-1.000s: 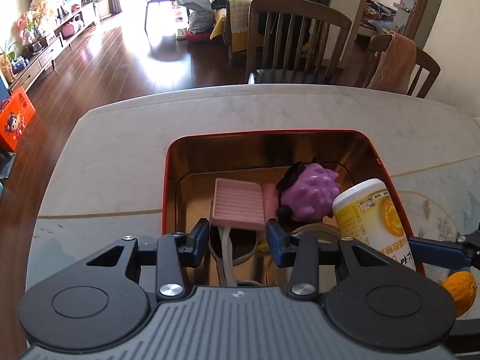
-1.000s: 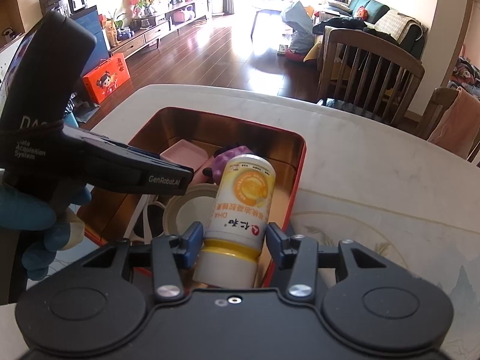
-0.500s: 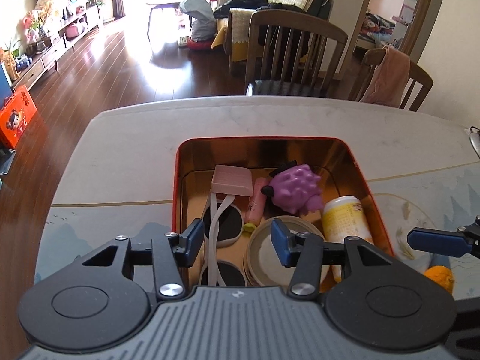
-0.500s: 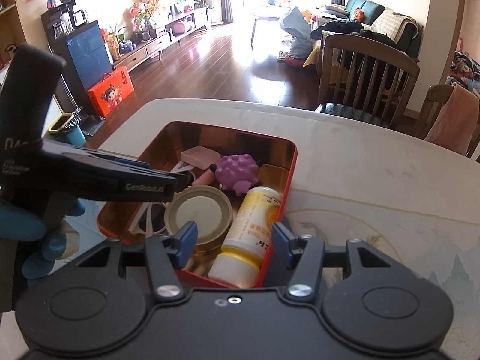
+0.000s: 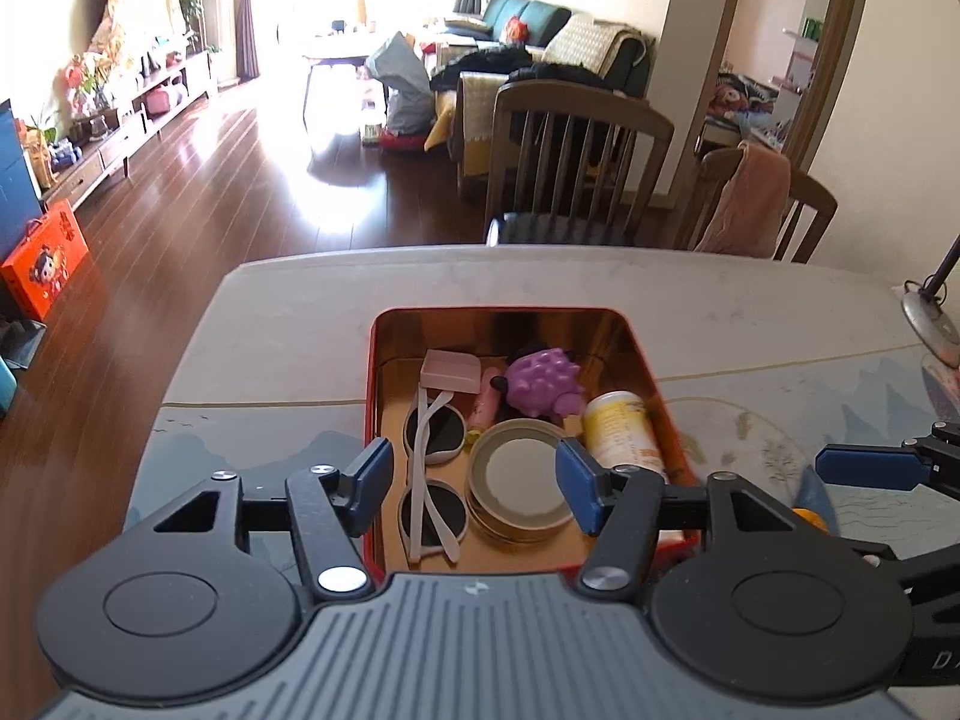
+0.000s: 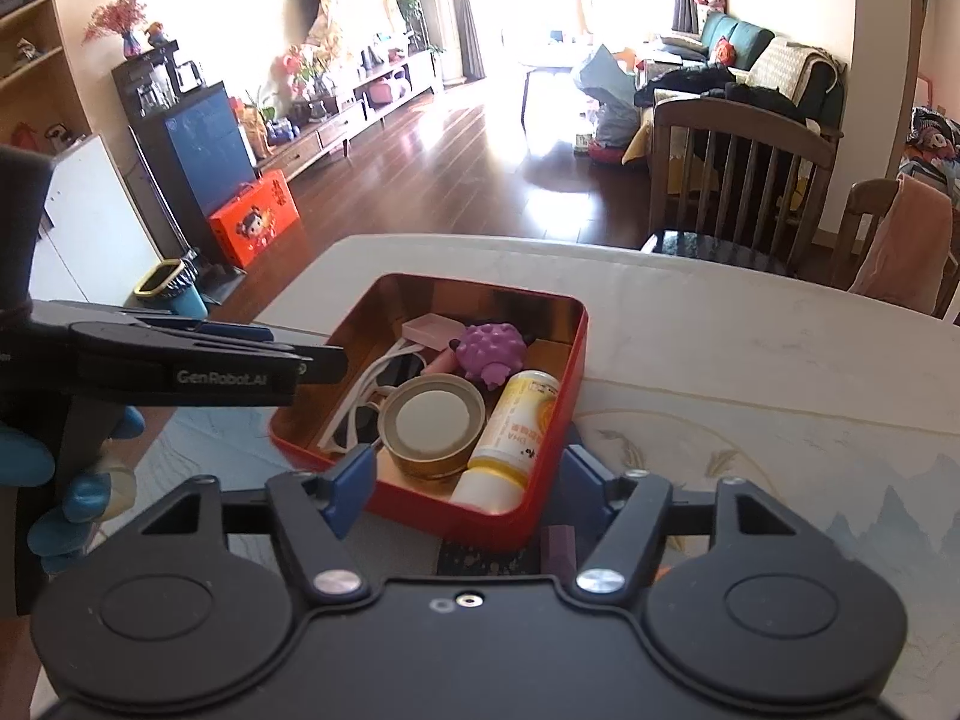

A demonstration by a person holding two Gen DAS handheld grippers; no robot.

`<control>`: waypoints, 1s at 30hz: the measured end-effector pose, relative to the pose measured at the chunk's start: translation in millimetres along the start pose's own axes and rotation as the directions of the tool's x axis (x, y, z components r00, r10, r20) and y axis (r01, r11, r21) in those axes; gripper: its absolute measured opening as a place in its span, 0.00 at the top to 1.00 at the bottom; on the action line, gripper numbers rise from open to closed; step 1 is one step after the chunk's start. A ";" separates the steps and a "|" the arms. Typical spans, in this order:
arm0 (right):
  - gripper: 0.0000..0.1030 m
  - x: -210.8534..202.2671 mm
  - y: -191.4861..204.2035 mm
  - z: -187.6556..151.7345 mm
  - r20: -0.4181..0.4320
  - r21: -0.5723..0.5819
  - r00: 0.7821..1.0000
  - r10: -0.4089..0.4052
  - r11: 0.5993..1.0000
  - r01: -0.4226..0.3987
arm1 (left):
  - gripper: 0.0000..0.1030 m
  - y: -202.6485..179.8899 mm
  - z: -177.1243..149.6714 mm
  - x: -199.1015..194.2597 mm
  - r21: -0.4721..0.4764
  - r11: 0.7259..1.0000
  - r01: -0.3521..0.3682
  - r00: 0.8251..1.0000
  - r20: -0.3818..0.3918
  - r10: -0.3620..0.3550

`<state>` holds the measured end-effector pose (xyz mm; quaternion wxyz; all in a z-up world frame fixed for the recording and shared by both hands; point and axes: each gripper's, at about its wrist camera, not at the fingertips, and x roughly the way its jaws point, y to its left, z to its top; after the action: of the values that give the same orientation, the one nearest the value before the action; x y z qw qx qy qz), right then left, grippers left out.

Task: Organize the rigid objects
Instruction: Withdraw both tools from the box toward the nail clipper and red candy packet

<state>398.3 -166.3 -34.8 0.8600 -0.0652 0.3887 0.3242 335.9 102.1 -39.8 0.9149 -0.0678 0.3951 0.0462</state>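
A red tin box (image 5: pixel 367 384) (image 6: pixel 558 384) with a gold inside stands on the table. In it lie white sunglasses (image 5: pixel 433 468) (image 6: pixel 360 402), a round tin with a lid (image 5: pixel 521 480) (image 6: pixel 433 420), a yellow-and-white bottle (image 5: pixel 624 435) (image 6: pixel 516 432), a purple spiky toy (image 5: pixel 543 381) (image 6: pixel 492 348), a pink block (image 5: pixel 451 373) (image 6: pixel 427 327) and a pink tube (image 5: pixel 486 405). My left gripper (image 5: pixel 474 483) is open and empty above the box's near end. My right gripper (image 6: pixel 465 489) is open and empty, above the box's near edge.
An orange fruit (image 5: pixel 807 516) lies right of the box, under the right gripper's finger (image 5: pixel 870 468). A dark purple block (image 6: pixel 558 543) lies below the right gripper. Two wooden chairs (image 5: pixel 576 168) stand at the table's far side. A lamp base (image 5: pixel 927 324) is at far right.
The right gripper let go of the yellow bottle, which now lies in the box. Both grippers drew back and up from the box and opened wider.
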 end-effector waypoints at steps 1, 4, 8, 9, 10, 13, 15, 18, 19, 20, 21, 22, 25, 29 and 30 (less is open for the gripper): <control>0.32 -5.1 -0.6 -0.9 0.006 0.001 1.000 0.004 1.000 -0.004 | 0.38 -1.2 -1.6 -5.5 0.001 1.000 0.000 1.000 0.010 0.000; 0.21 -22.1 -2.3 -4.7 0.033 0.000 0.999 0.012 1.000 -0.012 | 0.33 -7.7 -7.8 -22.5 0.003 1.000 -0.002 0.999 0.042 0.002; 0.15 -39.4 -4.7 -10.6 0.053 -0.001 0.998 0.030 1.000 -0.030 | 0.31 -19.0 -17.7 -42.3 0.018 1.000 -0.006 0.998 0.070 0.005; 0.13 -44.3 -5.4 -13.1 0.060 -0.004 0.998 0.032 0.999 -0.032 | 0.30 -20.7 -19.5 -45.7 0.022 1.000 -0.007 0.997 0.075 0.005; 0.12 -48.0 -6.0 -15.3 0.065 -0.007 0.997 0.036 0.999 -0.035 | 0.28 -24.1 -22.5 -50.4 0.025 1.000 -0.008 0.997 0.083 0.006; 0.07 -57.6 -8.9 -23.1 0.068 -0.010 0.997 0.047 0.999 -0.047 | 0.22 -31.9 -31.3 -60.2 0.016 1.000 -0.007 0.995 0.097 0.005; 0.00 -63.3 -10.0 -29.2 0.075 -0.013 0.996 0.050 0.999 -0.050 | 0.22 -37.5 -37.8 -65.4 0.015 1.000 -0.003 0.995 0.100 0.002; 0.00 -68.1 -13.4 -39.8 0.072 -0.014 0.996 0.054 0.998 -0.054 | 0.21 -46.5 -48.7 -72.0 0.023 1.000 -0.007 0.994 0.105 0.004; 0.00 -69.3 -14.7 -43.7 0.071 -0.015 0.996 0.053 0.999 -0.052 | 0.21 -49.2 -51.6 -73.6 0.025 1.000 -0.009 0.994 0.105 0.006; 0.00 -70.8 -15.8 -48.3 0.068 -0.016 0.997 0.048 0.999 -0.047 | 0.21 -51.8 -54.4 -74.9 0.025 1.000 -0.009 0.994 0.105 0.007; 0.00 -71.6 -17.4 -52.9 0.063 -0.019 0.997 0.044 0.999 -0.043 | 0.21 -53.4 -57.0 -76.5 0.021 1.000 -0.009 0.995 0.104 0.007; 0.00 -72.2 -18.6 -57.6 0.058 -0.022 0.997 0.042 0.999 -0.041 | 0.20 -55.1 -60.0 -77.5 0.016 1.000 -0.007 0.995 0.104 0.006; 0.00 -72.9 -23.9 -71.5 0.041 -0.012 0.998 0.037 0.999 -0.037 | 0.20 -61.2 -71.2 -78.3 0.011 1.000 -0.011 0.994 0.105 0.009; 0.00 -68.1 -32.8 -90.7 0.012 0.016 1.000 0.018 1.000 -0.018 | 0.20 -66.4 -84.3 -72.6 -0.005 1.000 -0.015 0.997 0.082 0.015; 0.00 -65.9 -35.0 -94.0 0.005 0.023 1.000 0.014 1.000 -0.014 | 0.20 -67.3 -88.4 -70.2 -0.013 1.000 -0.010 0.997 0.072 0.011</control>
<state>328.6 -261.3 -57.7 0.8594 -0.0518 0.3908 0.3257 233.8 19.3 -42.7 0.9278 -0.0699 0.3621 0.0560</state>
